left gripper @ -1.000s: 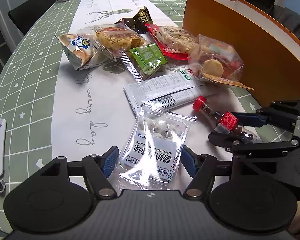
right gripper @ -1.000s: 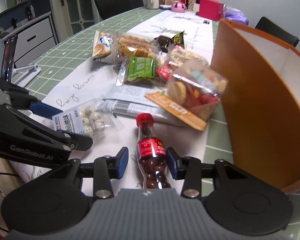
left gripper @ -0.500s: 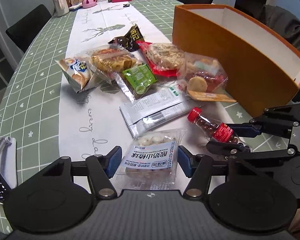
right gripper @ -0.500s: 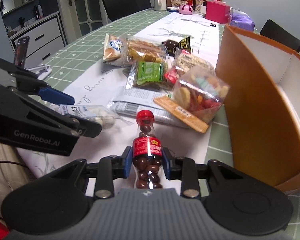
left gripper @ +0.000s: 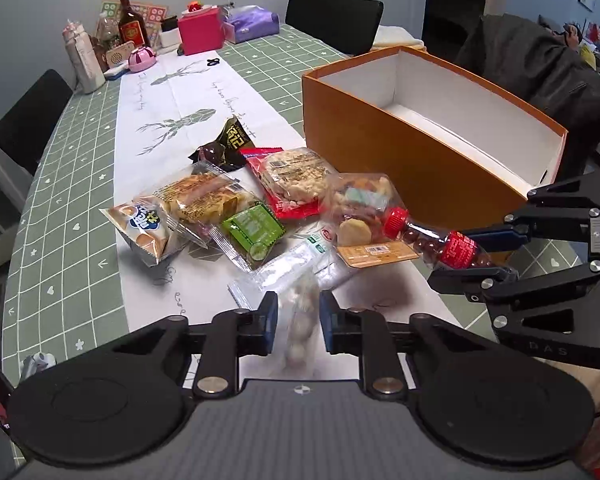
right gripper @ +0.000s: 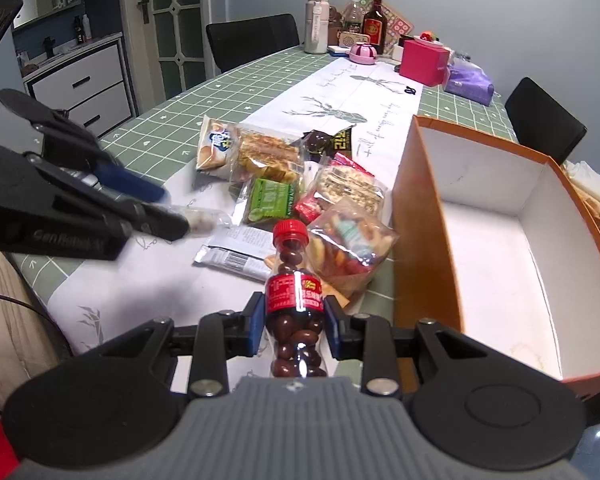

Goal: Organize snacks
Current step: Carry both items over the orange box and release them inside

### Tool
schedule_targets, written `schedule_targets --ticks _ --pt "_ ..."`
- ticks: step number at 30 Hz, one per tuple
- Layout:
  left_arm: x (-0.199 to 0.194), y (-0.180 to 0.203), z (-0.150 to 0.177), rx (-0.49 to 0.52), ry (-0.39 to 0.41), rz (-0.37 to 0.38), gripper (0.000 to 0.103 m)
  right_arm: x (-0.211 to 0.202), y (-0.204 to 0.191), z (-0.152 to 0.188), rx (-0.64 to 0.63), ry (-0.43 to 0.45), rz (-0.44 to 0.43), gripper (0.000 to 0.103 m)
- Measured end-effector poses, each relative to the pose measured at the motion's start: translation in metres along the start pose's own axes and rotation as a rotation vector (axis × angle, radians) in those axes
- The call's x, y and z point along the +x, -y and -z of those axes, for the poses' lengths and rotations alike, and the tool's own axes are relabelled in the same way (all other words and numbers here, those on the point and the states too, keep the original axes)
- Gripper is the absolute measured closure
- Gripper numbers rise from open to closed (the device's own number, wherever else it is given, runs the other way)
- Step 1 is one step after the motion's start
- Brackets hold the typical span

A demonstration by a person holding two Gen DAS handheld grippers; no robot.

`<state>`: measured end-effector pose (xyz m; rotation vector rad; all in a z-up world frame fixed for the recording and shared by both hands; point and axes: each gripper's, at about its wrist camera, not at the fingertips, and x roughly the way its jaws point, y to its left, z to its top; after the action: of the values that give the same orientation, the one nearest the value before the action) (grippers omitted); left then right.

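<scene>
while my left tongs pinch the clear pouch of white yogurt balls above the worktop, my right tongs clamp the red-capped bottle of chocolate beans, lifted just beside the open orange box. remaining snack packets lie clustered on the white runner.

Green checked table: white runner, snack packets, orange box.
</scene>
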<state>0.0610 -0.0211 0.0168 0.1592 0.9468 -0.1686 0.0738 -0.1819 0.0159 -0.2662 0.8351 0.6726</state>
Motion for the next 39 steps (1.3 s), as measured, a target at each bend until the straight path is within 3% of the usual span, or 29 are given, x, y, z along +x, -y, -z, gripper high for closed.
schedule_targets --ticks 3,6,8,9,10,12,18,23,32,39 --pt "-0.003 0.001 -0.01 0.04 0.011 -0.02 0.079 -0.008 0.007 -0.005 0.007 0.012 -0.004 0.074" --pt "0.008 0.003 -0.011 0.065 -0.034 -0.018 0.078 -0.008 0.01 -0.006 0.005 0.015 0.006 0.074" --pt "0.019 0.004 -0.003 0.054 -0.063 -0.001 0.06 -0.002 0.009 -0.001 0.025 0.0 -0.033 0.074" --pt "0.023 0.004 0.003 0.047 -0.07 0.008 0.043 0.002 0.007 0.003 0.033 -0.013 -0.048 0.074" --pt "0.026 0.006 0.008 0.044 -0.075 0.023 0.034 0.005 0.005 0.007 0.037 -0.023 -0.053 0.074" --pt "0.029 0.011 0.019 0.045 -0.086 0.072 0.034 0.012 0.003 0.019 0.057 -0.041 -0.051 0.074" --pt "0.033 0.046 0.051 0.154 -0.094 0.217 0.016 0.01 0.017 0.042 0.157 -0.042 -0.026 0.073" --pt "0.043 0.073 0.068 0.241 -0.117 0.246 0.015 0.008 0.025 0.051 0.202 -0.041 -0.023 0.073" --pt "0.063 0.09 0.076 0.314 -0.149 0.213 0.013 0.017 0.026 0.059 0.218 -0.062 -0.033 0.073" --pt "0.069 0.085 0.075 0.293 -0.17 0.224 0.026 0.022 0.027 0.058 0.207 -0.072 -0.025 0.073"
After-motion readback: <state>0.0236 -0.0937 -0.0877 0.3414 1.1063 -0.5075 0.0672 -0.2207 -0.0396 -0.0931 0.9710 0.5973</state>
